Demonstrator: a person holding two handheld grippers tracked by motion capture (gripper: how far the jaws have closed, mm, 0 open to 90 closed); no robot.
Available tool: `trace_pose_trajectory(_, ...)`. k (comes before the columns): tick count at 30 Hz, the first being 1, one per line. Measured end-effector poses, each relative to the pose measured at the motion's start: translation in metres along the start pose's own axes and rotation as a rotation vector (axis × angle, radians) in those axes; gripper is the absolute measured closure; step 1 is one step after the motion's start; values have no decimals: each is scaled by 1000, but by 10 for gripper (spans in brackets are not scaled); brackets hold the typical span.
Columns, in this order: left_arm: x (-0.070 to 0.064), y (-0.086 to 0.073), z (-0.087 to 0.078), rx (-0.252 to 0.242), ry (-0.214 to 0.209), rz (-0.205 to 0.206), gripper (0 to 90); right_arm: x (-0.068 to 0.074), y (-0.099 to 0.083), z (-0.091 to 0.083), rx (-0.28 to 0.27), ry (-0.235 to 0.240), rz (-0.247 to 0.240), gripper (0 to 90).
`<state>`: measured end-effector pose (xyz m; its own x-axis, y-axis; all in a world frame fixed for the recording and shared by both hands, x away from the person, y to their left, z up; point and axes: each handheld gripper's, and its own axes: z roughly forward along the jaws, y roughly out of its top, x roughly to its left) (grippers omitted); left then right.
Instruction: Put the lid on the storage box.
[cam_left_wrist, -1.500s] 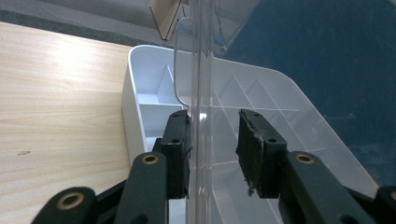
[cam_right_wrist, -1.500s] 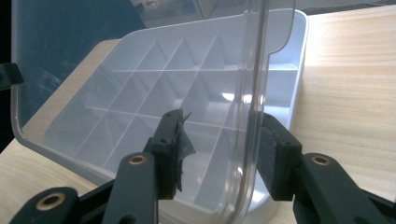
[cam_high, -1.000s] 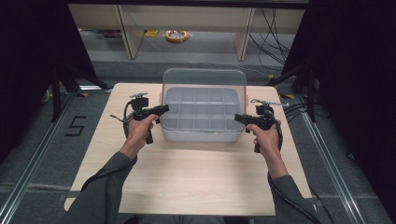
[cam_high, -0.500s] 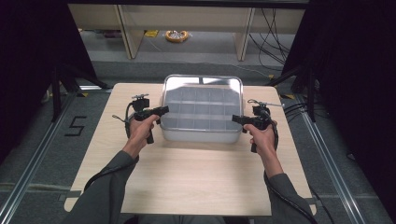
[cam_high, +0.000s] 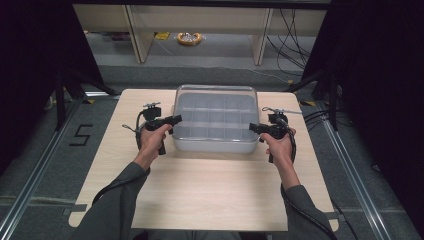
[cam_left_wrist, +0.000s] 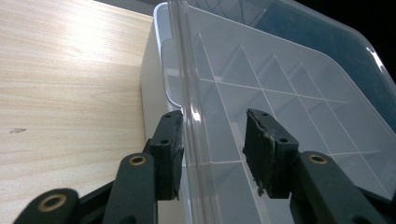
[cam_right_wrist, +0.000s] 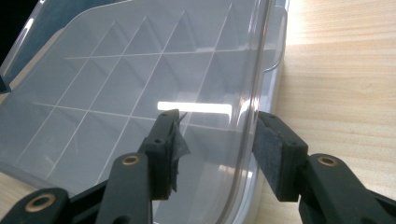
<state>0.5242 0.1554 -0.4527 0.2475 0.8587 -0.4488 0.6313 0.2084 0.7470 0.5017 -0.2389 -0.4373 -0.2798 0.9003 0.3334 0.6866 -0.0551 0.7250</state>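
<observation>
Floor mark reads "5" — both grippers agape astride lid edges.

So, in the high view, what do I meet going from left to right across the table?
Left tongs → clear divided box → right tongs, all on the wooden table.

Light wood-grain surface, pale beige. Translucent whitish box under a clear lid, grid of divider lines showing through. Both grippers black: left gripper, right gripper, brass-coloured rivets. Grey sleeves. Dark grey floor, black "5" marking.
</observation>
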Motion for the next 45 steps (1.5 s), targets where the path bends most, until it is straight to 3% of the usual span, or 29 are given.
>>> trace_pose_trajectory(5, -2, -2, 0, -11, 8, 8, 555, 7, 0, 0, 9, -24, 20, 506)
trace_pose_trajectory(7, -2, -2, 0, -13, 12, 11, 552, 8, 1, 1, 11, -35, 1, 494)
trace_pose_trajectory(8, -3, -2, 0, -13, 16, 15, 544, 8, 2, 4, 7, -65, -49, 475)
trace_pose_trajectory(10, -5, -2, 1, -14, 24, 24, 533, 11, 2, 4, 9, -70, -27, 471)
trace_pose_trajectory(17, -6, -2, 1, -12, 26, 35, 527, 12, 2, 5, 12, -87, -58, 456)
trace_pose_trajectory(18, -6, -2, 1, -12, 24, 34, 527, 17, 1, 3, 23, -81, 6, 451)
trace_pose_trajectory(23, -4, -4, 0, -26, 14, 47, 524, 7, -1, 3, -10, -42, -13, 477)
trace_pose_trajectory(24, -4, -5, 0, -29, 36, 71, 524, 5, -2, 4, -21, -37, -28, 481)
trace_pose_trajectory(25, -5, -6, 0, -23, 61, 120, 592, 1, -3, 3, -46, -2, 9, 492)
trace_pose_trajectory(26, -6, -9, 1, -22, 82, 159, 592, 2, -5, 2, -37, 10, 87, 488)
trace_pose_trajectory(27, -6, -12, 2, -32, 70, 155, 567, -3, -5, 2, -47, 29, 57, 512)
trace_pose_trajectory(28, -6, -14, 2, -31, 69, 141, 565, -4, -5, 2, -52, 18, 34, 512)
trace_pose_trajectory(40, 0, -14, -1, -17, 30, 125, 577, -4, -4, -2, -25, 34, 42, 511)
trace_pose_trajectory(41, -1, -14, -1, -18, 34, 129, 577, -2, -4, -3, -12, 47, 82, 512)
trace_pose_trajectory(42, 0, -14, -1, -14, 38, 132, 578, -7, -3, -3, -21, 34, 41, 507)
trace_pose_trajectory(44, 1, -14, -1, -12, 33, 122, 576, -11, -2, -7, -25, 28, 50, 498)
trace_pose_trajectory(45, 2, -14, -1, -10, 28, 112, 578, -9, -3, -10, -17, 35, 118, 500)
